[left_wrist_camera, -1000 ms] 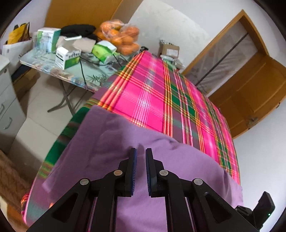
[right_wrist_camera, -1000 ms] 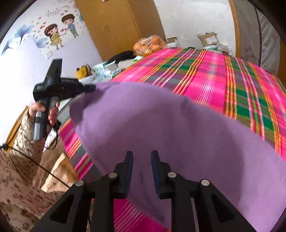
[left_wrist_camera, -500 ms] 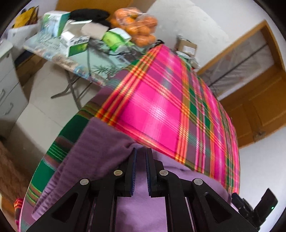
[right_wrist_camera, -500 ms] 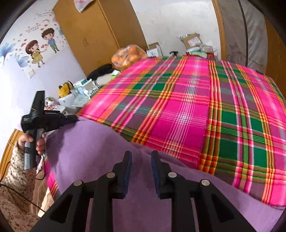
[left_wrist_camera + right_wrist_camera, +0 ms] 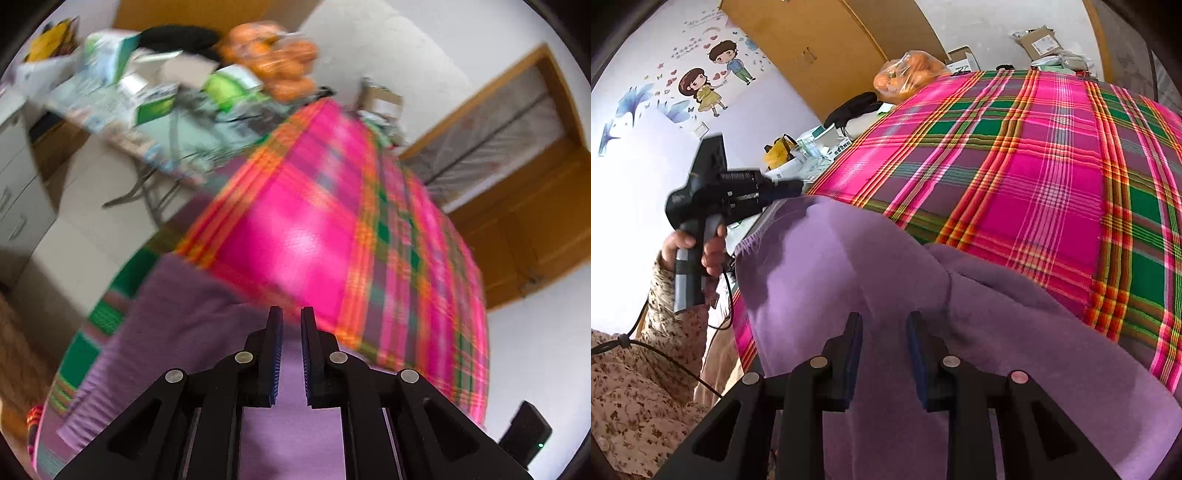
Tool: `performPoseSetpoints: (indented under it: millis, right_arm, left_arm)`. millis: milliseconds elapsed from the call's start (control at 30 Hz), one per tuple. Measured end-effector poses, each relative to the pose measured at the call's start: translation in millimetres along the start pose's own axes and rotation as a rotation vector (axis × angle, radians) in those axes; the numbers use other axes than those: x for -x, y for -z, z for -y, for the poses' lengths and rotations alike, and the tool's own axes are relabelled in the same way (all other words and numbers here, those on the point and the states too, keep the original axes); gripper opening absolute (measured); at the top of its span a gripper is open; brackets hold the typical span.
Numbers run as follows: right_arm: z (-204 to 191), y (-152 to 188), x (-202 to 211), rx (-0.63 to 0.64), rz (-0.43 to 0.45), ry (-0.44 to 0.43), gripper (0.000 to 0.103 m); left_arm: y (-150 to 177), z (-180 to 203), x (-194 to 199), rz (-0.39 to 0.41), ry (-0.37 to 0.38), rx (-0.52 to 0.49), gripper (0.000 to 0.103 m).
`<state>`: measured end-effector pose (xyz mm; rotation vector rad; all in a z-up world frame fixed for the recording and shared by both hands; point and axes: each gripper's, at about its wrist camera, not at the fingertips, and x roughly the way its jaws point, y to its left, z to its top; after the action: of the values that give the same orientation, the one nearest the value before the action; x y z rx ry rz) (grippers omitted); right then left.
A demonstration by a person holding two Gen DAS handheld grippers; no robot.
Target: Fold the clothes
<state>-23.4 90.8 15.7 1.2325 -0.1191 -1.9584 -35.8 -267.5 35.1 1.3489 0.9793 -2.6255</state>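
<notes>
A purple fleece cloth lies over the near end of a bed covered with a pink and green plaid sheet. My right gripper is shut on the cloth, which bunches between its blue pads and runs down under the fingers. In the right wrist view my left gripper, held by a hand in a floral sleeve, pinches the cloth's far left corner. In the blurred left wrist view the left gripper is shut on the purple cloth at the bed's edge.
A cluttered side table with boxes and a bag of oranges stands beyond the bed's left side. Wooden doors and a wardrobe line the walls. The right gripper's body shows at the lower right of the left wrist view.
The cloth, held up like a sheet a second ago, has come down onto the near end of the bed. More plaid sheet shows beyond it. The left view is now motion-blurred.
</notes>
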Motion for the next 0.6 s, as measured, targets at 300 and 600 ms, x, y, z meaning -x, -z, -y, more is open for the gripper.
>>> performPoseSetpoints:
  millis: [300, 600]
  right_arm:
    - [15, -20, 3, -0.076, 0.078, 0.085, 0.033]
    - [23, -16, -15, -0.132, -0.009, -0.081, 0.036]
  left_arm:
    - [11, 72, -45, -0.131, 0.085, -0.191, 0.010]
    - [30, 94, -78, -0.261, 0.101, -0.263, 0.019]
